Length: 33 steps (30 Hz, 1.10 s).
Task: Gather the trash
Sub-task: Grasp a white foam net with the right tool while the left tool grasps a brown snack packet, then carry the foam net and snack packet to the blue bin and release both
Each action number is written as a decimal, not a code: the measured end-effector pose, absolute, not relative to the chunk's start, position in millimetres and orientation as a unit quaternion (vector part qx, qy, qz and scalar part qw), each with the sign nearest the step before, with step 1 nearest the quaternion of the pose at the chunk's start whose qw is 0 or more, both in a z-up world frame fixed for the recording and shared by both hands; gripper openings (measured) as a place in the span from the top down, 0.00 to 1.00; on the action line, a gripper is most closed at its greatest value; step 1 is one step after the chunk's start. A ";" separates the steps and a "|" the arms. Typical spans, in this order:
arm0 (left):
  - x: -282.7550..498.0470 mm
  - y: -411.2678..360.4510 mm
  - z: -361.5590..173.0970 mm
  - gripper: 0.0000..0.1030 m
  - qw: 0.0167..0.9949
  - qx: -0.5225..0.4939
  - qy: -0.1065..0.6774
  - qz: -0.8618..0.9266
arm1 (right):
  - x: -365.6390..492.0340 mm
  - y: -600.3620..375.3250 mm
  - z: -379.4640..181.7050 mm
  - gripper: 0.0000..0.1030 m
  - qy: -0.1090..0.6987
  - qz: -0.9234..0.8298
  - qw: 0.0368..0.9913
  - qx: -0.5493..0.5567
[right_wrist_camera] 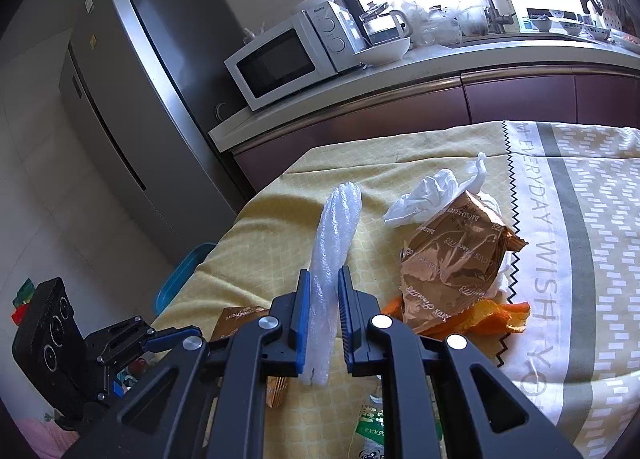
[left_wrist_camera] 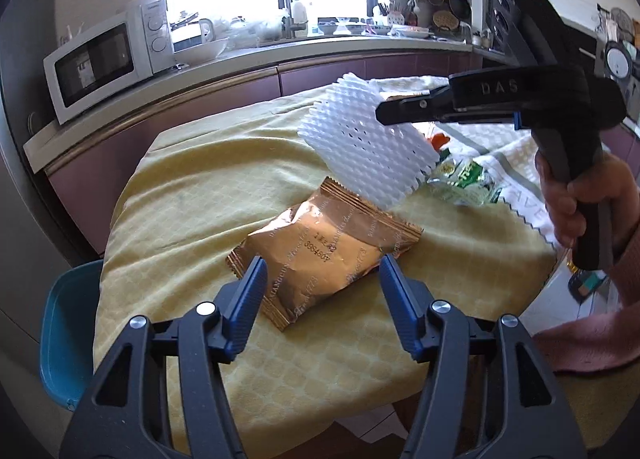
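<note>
Cloth (right_wrist_camera: 544,243): "EVERYDAY WISH"; microwave (right_wrist_camera: 288,59): "Galanz"; right claw (left_wrist_camera: 384,111): "DAS".

Yellow lattice-patterned cloth (left_wrist_camera: 192,187); copper wrapper (left_wrist_camera: 324,247) with pale script; white honeycomb foam net (left_wrist_camera: 368,139); orange peel (right_wrist_camera: 500,319); teal bin (left_wrist_camera: 64,331); blue gripper pads (left_wrist_camera: 248,299).

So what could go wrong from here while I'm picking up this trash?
The right gripper pinches only one end of the floppy white foam net, so it could slip out or brush other trash. The left gripper stands open over the flat copper snack wrapper; closing there may skid on the foil or pinch the yellow cloth instead. The orange peel lies partly under another wrapper and could get dragged along.
</note>
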<state>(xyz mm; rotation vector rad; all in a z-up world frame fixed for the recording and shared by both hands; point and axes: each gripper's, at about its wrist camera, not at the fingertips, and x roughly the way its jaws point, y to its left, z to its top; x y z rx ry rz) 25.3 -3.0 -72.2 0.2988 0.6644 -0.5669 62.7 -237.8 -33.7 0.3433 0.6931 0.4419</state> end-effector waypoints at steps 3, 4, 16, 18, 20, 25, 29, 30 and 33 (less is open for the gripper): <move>26.1 -9.5 -78.6 0.44 0.893 0.163 0.323 -0.267 | 63.2 -236.9 -34.9 0.88 0.336 0.216 0.902 0.167; 27.8 -11.1 -80.4 0.45 0.892 0.168 0.327 -0.262 | 63.5 -236.5 -35.1 0.88 0.336 0.216 0.901 0.167; 41.8 2.2 -83.0 0.99 0.887 0.112 0.356 -0.272 | 64.7 -229.4 -31.1 0.88 0.332 0.226 0.901 0.165; 42.4 7.9 -79.7 0.99 0.890 0.099 0.354 -0.269 | 64.1 -227.7 -27.6 0.88 0.328 0.229 0.902 0.162; 42.0 14.2 -75.6 0.99 0.893 0.087 0.351 -0.267 | 63.3 -226.2 -24.0 0.88 0.324 0.234 0.902 0.162; 38.5 34.0 -61.1 0.99 0.903 0.057 0.338 -0.258 | 63.8 -218.6 -12.9 0.88 0.312 0.247 0.904 0.158; 34.0 52.0 -48.8 0.99 0.913 0.046 0.326 -0.241 | 67.2 -209.0 -5.2 0.88 0.307 0.263 0.900 0.161; 33.4 56.0 -45.5 0.99 0.915 0.043 0.324 -0.237 | 68.5 -206.1 -3.4 0.88 0.306 0.268 0.899 0.162; 31.9 73.3 -37.4 0.99 0.922 0.035 0.317 -0.219 | 72.9 -195.3 0.7 0.88 0.305 0.282 0.895 0.162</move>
